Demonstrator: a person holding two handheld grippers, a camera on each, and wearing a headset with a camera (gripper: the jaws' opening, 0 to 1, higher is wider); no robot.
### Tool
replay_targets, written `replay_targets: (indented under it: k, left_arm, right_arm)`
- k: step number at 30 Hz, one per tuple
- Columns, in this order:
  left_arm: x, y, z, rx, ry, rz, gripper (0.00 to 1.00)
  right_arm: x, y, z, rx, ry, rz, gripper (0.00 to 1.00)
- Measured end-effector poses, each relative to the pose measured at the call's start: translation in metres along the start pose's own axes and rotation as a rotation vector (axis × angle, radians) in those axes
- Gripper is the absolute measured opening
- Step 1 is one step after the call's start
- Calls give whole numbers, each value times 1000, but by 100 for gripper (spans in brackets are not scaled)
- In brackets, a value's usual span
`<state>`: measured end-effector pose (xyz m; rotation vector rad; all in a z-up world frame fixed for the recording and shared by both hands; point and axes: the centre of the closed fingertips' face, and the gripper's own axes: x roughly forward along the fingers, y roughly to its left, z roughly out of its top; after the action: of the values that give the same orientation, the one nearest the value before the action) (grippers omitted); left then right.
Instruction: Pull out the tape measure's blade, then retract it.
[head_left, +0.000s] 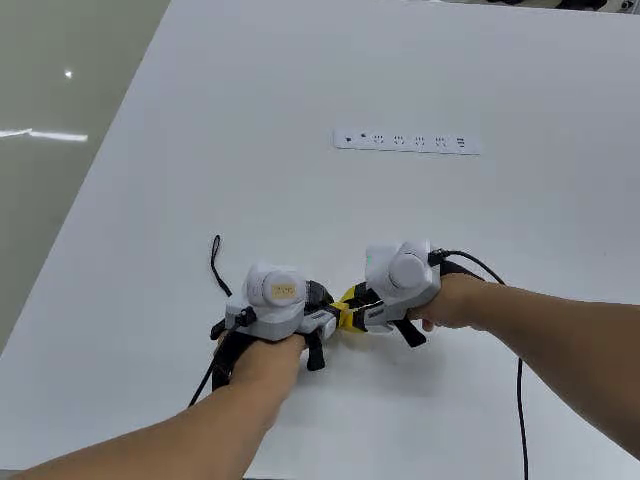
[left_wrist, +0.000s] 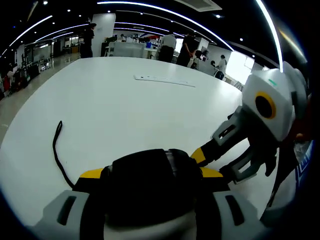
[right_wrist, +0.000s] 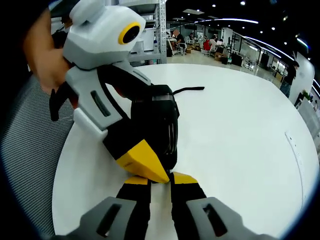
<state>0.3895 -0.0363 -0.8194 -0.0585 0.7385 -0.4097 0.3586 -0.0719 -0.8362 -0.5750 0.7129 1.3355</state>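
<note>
Clamping the black tape measure (left_wrist: 150, 192) by its case, the left gripper (left_wrist: 151, 173) pins it near the front edge of the worktop (head_left: 300, 120), probably so the body cannot follow when the blade is drawn; the right gripper (right_wrist: 161, 180) faces it head-on, jaws narrowed almost together close against the case, presumably for the blade's hook; whether they grip it I cannot tell; the pull looks not yet begun; the strap (head_left: 215, 262) trails towards the left edge.
</note>
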Motion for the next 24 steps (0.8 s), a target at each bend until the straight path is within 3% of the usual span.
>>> replay_targets:
  k: [13, 15, 17, 19, 20, 22, 24]
  left_arm:
    - [0, 0, 0, -9, -14, -1, 71]
    - [-1, 0, 1, -11, -12, -2, 72]
    - [-1, -1, 1, -4, -16, -19, 72]
    - [-5, -3, 7, 103, -48, -41, 71]
    - [-7, -4, 11, 129, -65, -44, 71]
    - [-10, -3, 12, 91, -73, -57, 70]
    - [-10, -3, 14, 23, -81, -109, 78]
  right_arm:
    - [1, -1, 2, -6, 32, -16, 16]
    - [1, -5, 3, -19, 37, -46, 22]
    - [-1, -2, 2, -30, 44, -42, 32]
    - [-3, -2, -1, -13, 45, -49, 42]
    - [-5, -2, -1, 16, 37, -59, 45]
    - [-7, -2, -3, 63, 32, -65, 51]
    - [-10, -4, -5, 72, 33, -86, 59]
